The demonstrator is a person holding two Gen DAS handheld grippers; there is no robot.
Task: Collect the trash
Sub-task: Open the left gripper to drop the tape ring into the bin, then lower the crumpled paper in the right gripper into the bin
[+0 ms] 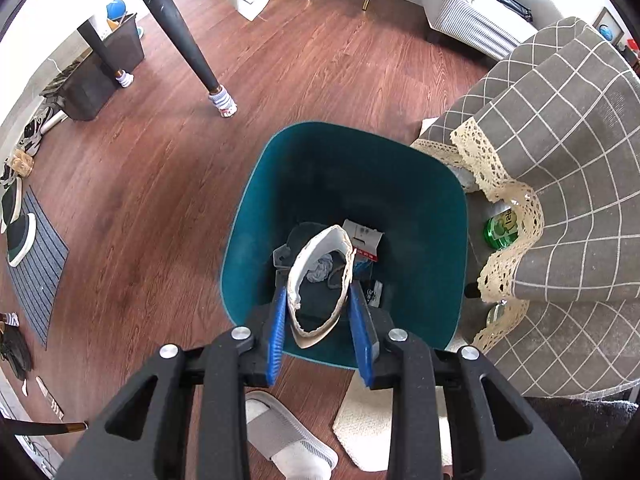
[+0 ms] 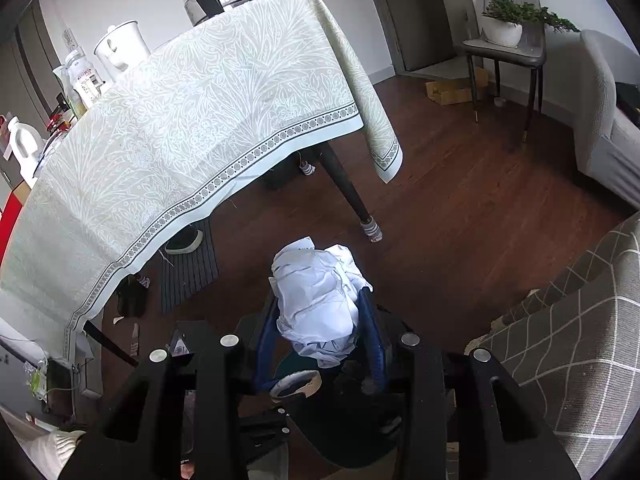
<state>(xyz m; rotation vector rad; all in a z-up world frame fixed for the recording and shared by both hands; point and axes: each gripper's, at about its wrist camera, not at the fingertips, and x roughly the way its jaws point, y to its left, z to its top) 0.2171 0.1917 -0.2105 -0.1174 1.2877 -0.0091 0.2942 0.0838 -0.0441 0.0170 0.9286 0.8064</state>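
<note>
room: we're working over a dark wood floor [image 1: 168, 168], teal bin [image 1: 248, 216] standing beside a checked tablecloth [image 1: 568, 184] with lace trim; a second table with a pale leaf-pattern cloth [image 2: 208, 128] is showing in the right wrist view
bin: we're seeing scraps already lying at the bottom, incl. a small card [image 1: 362, 238]
left gripper [image 1: 322, 312]: we're holding it above the bin mouth, blue pads [image 1: 280, 332] set partly apart, the torn paper ring [image 1: 320, 276] sitting between them; it looks lightly pinched at its lower edges, but contact on the right pad is hard to confirm
right gripper [image 2: 320, 320]: we're clamping a crumpled white paper wad [image 2: 320, 300], fingers closed onto its sides, wad bulging above the tips; it's hanging over floor, with the bin and ring just below in that view
risk 1: the ring is flimsy and skewed, so it could be catching the near rim and tipping out if we're releasing off-centre
risk 2: the wad is loose and springy, so it could be shedding a sheet onto the floor if we're opening before we're over the bin
risk 3: both grippers are crowding one opening, so they could be bumping each other
</note>
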